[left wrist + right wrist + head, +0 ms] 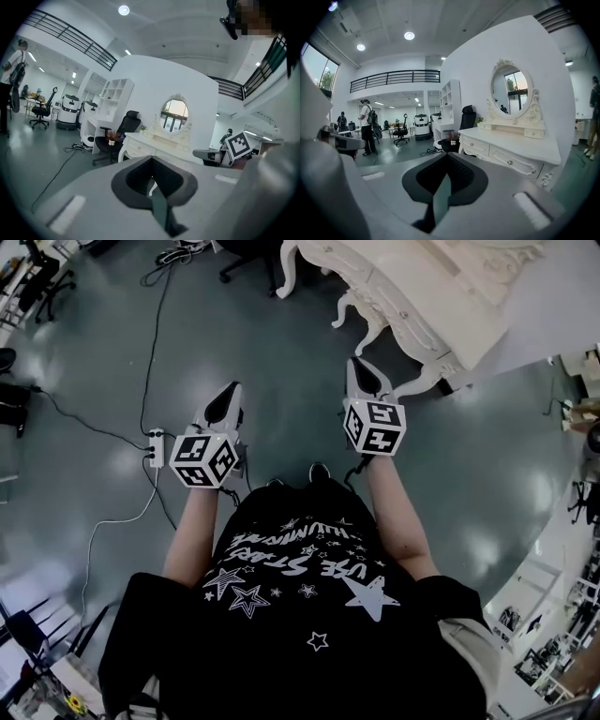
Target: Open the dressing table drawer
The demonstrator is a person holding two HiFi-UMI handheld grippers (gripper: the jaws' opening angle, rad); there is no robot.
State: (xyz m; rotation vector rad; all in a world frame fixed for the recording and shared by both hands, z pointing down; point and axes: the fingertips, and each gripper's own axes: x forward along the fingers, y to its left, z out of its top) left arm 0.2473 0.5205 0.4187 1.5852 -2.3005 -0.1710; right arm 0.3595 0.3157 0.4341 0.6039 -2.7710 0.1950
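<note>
The white dressing table stands at the top right of the head view, a little beyond my right gripper. In the right gripper view it fills the right side, with knobbed drawers shut and an oval mirror on top. My right gripper has its jaws together with nothing in them, still apart from the table. My left gripper is held level beside it, over bare floor. In its own view the left gripper is also shut and empty, and the table lies further ahead.
A power strip with cables lies on the grey floor left of my left gripper. A black office chair stands at the table's left end. A person with a backpack stands far off, near other chairs and desks.
</note>
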